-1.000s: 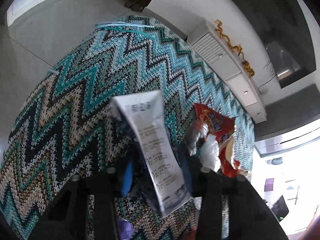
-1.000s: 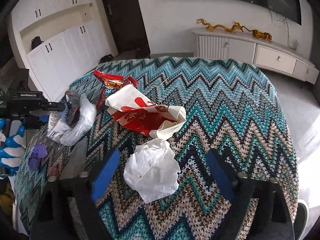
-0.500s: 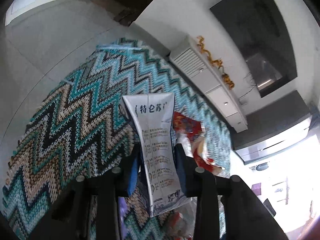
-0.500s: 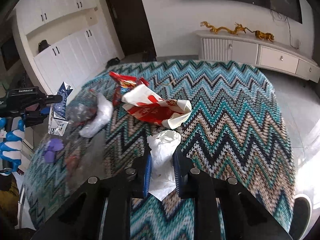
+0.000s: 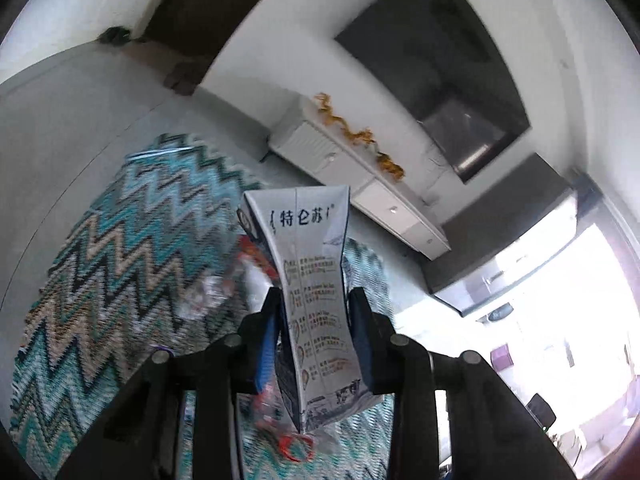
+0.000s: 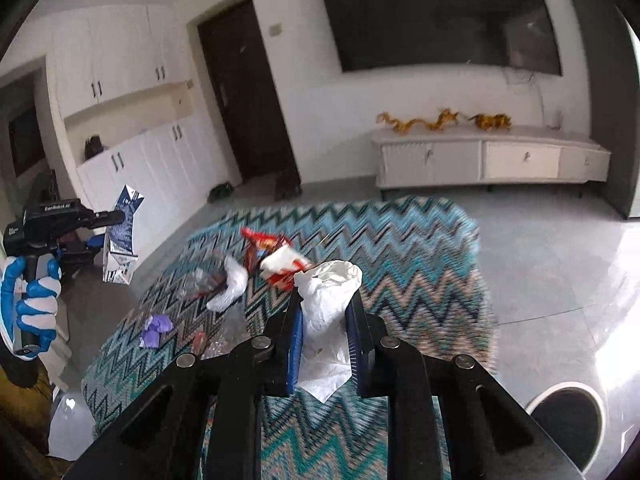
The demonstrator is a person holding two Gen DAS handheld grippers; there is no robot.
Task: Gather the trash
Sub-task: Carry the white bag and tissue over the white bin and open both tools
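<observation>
Carry-off step of trash collection. Left tongs (image 5: pixel 314 322) clamped on a flattened milk carton (image 5: pixel 310 280), right tongs (image 6: pixel 324 326) pinched on a crumpled white tissue (image 6: pixel 326 292), both lifted clear of the zigzag rug (image 6: pixel 400 264). Next, probably: a bin, none in view, then back for the red wrapper (image 6: pixel 262 246) left on the rug.

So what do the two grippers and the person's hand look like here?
Both grippers, left and right, are black with round bolt heads and blue pads lining the jaws. In the right wrist view, the left gripper's body bears small white lettering, and the hand on its handle wears a blue-and-white glove.
</observation>
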